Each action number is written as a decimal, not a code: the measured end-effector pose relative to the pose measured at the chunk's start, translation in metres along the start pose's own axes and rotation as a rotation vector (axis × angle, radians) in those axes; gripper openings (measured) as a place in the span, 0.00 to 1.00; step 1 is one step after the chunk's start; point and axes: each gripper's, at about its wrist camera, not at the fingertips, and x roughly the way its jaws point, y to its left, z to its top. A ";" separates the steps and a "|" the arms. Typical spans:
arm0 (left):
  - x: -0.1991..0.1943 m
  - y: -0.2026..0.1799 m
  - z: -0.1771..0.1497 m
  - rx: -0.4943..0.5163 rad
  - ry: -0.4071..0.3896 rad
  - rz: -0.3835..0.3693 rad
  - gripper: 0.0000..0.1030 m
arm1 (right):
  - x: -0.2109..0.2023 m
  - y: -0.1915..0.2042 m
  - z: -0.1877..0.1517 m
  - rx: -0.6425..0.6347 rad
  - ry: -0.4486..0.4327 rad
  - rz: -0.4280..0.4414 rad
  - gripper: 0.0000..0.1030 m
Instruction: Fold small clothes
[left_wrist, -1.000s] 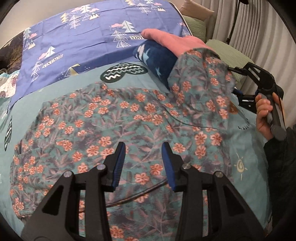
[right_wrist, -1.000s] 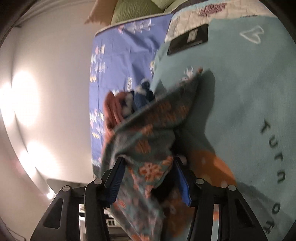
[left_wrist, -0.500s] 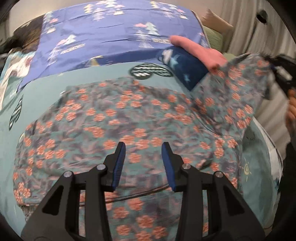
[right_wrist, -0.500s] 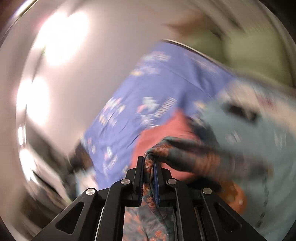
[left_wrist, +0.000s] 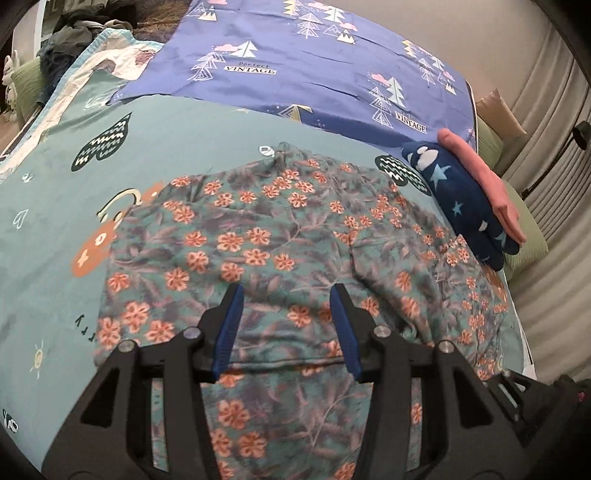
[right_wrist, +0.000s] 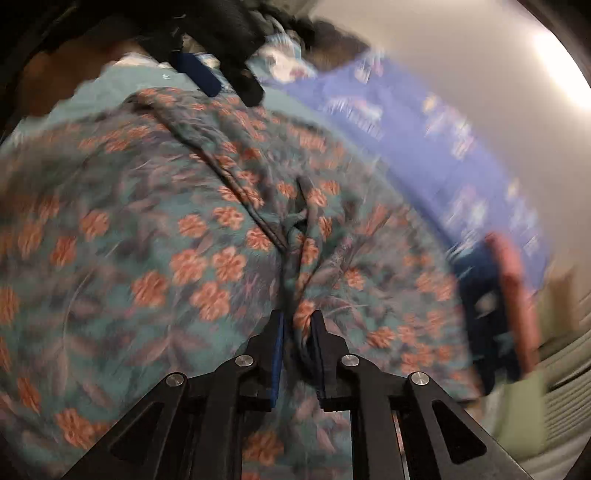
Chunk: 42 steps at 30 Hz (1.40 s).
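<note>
teal bedding with dark hearts and small doodles, the bedspread (left_wrist: 207, 122) fills most of the left wrist view, with a purple sheet (left_wrist: 295, 48) printed with little trees lying across its far side. the floral garment (left_wrist: 258, 236) is spread on the bedspread near its middle: teal-grey cloth covered in orange flowers and muted leaves, mostly flat, with a crease running down the right half and a rumpled near-right edge. in the right wrist view, which is blurred, the same floral garment (right_wrist: 184, 258) shows a raised fold line running diagonally and a bunch of puckered cloth gathered toward the near edge.

at the garment's far right lies a navy folded piece (left_wrist: 461, 206) with pale stars, and a pink folded piece (left_wrist: 484, 184) rests just beside it, touching along its length.

the left gripper (left_wrist: 288, 317) hovers over the near part of the garment with its blue-padded jaws apart and opening, nothing between them. the right gripper (right_wrist: 298, 328) has its jaws close together but opening, with a pinch of the floral cloth between the pads; whether they press on it cannot be told through the blur.
</note>
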 end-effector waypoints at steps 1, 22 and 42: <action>0.000 -0.002 -0.001 0.010 -0.001 -0.007 0.49 | -0.006 -0.008 -0.002 0.052 0.004 0.047 0.23; -0.016 -0.094 0.054 0.163 -0.075 -0.296 0.03 | -0.039 -0.081 -0.014 0.538 0.006 0.205 0.42; -0.005 0.010 -0.009 0.100 0.020 -0.080 0.67 | -0.027 -0.065 0.018 0.472 -0.016 0.267 0.49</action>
